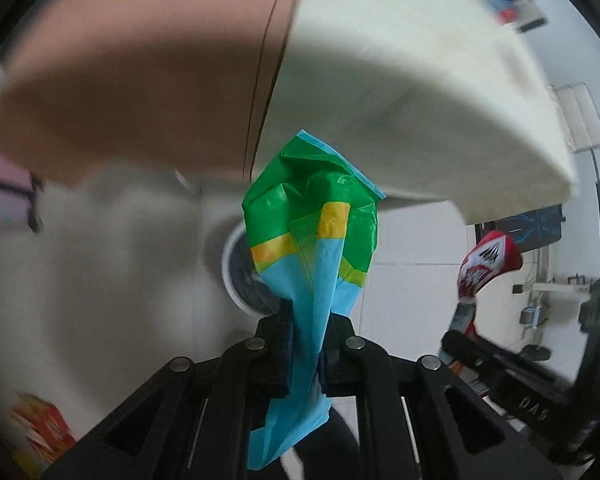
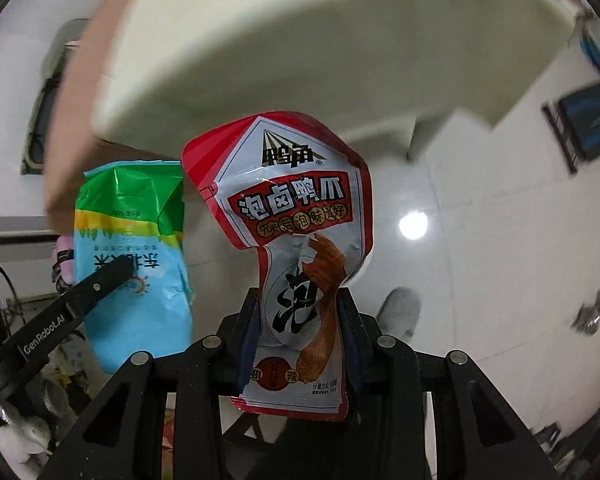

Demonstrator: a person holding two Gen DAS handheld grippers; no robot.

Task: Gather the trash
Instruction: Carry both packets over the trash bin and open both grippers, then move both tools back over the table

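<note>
White tiled floor (image 2: 500, 240), a grey slipper (image 2: 400, 312) directly on it.

Black gripper (image 2: 300, 320), silver pivot pins

Both of my views were bright and evenly lit, with black fisheye corners bending the room's edges. A round lamp reflection (image 2: 413, 227) glared off the white floor (image 2: 500, 240). The cushion (image 1: 400, 80) overhead carried a broad curved shadow and motion smear. Only the wrappers (image 1: 312, 248) in my tongs (image 1: 306, 356) stayed sharp; the background was blurred.
</note>
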